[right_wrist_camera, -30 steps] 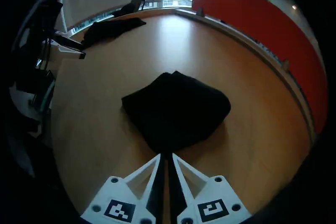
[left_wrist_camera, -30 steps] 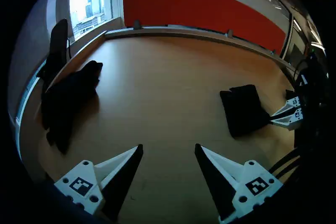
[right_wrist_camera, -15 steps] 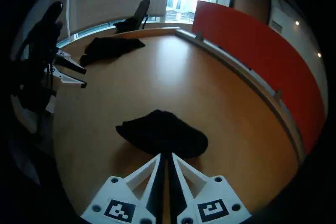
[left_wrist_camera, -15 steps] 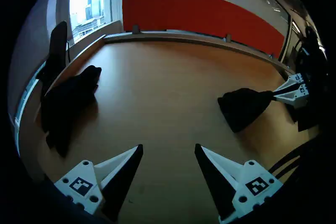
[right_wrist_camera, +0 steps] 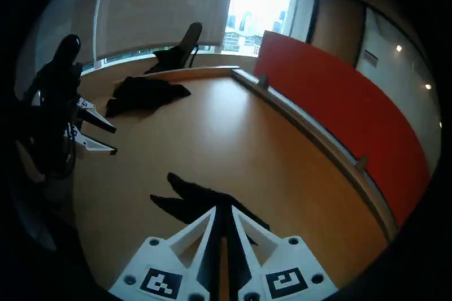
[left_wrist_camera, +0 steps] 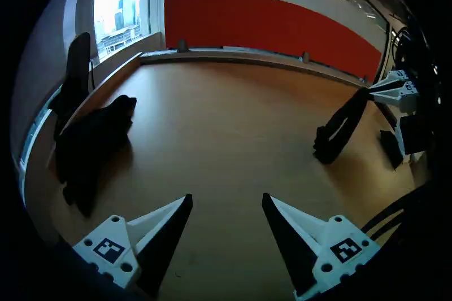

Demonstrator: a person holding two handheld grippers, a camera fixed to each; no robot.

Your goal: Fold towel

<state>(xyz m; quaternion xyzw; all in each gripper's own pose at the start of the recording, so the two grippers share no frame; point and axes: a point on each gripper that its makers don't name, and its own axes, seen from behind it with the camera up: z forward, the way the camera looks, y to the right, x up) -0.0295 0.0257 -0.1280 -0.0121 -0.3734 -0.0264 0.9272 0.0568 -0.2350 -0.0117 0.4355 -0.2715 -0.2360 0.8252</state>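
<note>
I have two grippers. My left gripper [left_wrist_camera: 226, 210] is wide apart, with nothing in it. My right gripper [right_wrist_camera: 226, 212] is pinched tight on the floppy black towel [left_wrist_camera: 339, 126], which hangs over the big brown wooden table [left_wrist_camera: 226, 109]. There are two dark cloths: a second black cloth heap [left_wrist_camera: 93, 131] lies far off by the one black chair [left_wrist_camera: 76, 69]. The towel's folds are too dark to see, and I can't tell if its low end touches the table.

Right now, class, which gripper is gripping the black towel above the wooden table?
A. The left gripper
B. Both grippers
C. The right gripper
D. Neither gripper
C: the right gripper is shut on one end of the black towel, which hangs down from it, while the left gripper is open with nothing between its fingers.
</note>
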